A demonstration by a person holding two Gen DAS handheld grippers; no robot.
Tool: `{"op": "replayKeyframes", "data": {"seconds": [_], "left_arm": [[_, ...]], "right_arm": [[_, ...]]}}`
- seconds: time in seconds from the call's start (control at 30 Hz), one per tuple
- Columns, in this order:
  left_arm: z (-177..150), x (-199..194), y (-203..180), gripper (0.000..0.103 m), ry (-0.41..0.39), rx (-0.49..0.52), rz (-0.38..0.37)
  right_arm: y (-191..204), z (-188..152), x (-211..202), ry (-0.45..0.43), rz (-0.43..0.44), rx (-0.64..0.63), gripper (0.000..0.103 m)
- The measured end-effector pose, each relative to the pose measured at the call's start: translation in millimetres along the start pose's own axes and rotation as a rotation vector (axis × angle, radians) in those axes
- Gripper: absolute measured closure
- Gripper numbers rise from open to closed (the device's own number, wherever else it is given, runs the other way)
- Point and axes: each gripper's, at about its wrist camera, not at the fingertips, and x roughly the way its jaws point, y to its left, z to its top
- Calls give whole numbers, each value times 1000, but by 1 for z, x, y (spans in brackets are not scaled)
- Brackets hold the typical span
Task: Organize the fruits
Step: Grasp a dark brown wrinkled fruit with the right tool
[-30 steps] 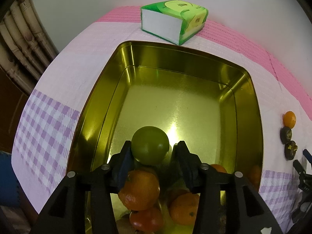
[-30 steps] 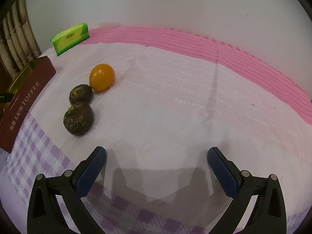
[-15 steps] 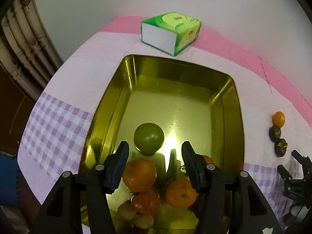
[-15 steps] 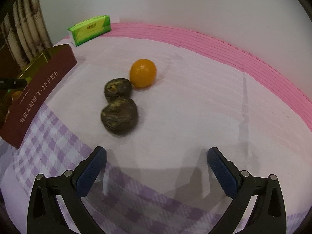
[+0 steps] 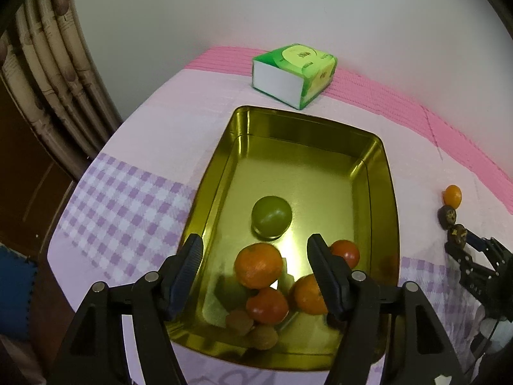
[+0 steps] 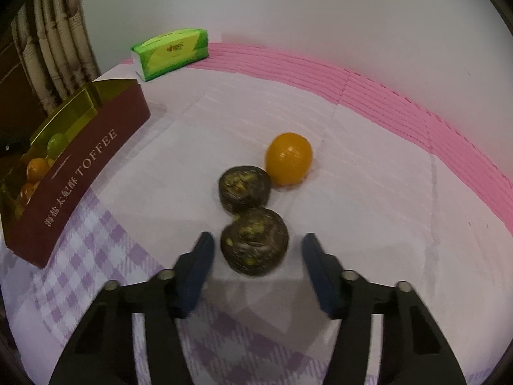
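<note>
A gold tin (image 5: 381,173) holds a green fruit (image 5: 271,220), oranges (image 5: 258,265), red fruits (image 5: 267,305) and small brown fruits (image 5: 264,337). My left gripper (image 5: 255,252) is open and empty above the tin's near end. In the right wrist view my right gripper (image 6: 255,252) is open around the nearer dark brown fruit (image 6: 254,241), not touching it. A second dark fruit (image 6: 244,188) and an orange fruit (image 6: 288,158) lie just behind. The tin's dark red side (image 6: 77,173) reads TOFFEE at the left.
A green tissue pack (image 5: 295,73) lies beyond the tin near the white wall; it also shows in the right wrist view (image 6: 170,53). The cloth is white with a pink band and purple checks. Bamboo-like posts (image 5: 48,73) stand at the left.
My left gripper let go of the green fruit, opened and drew back and up from the tin. My right gripper moved up to the three fruits and now straddles the nearest dark one.
</note>
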Motion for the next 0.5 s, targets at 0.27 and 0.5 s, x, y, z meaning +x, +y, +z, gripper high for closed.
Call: {"op": "replayKeyframes", "data": {"seconds": [0.27,0.5], "left_arm": [[-13,-6,20,38,26,-48,-16],[-20,-13,32,31,24,-69,15]], "right_arm": [[5,1,-2,7,-14,3,62],[15,11,-18,-21,5,-3,62]]}}
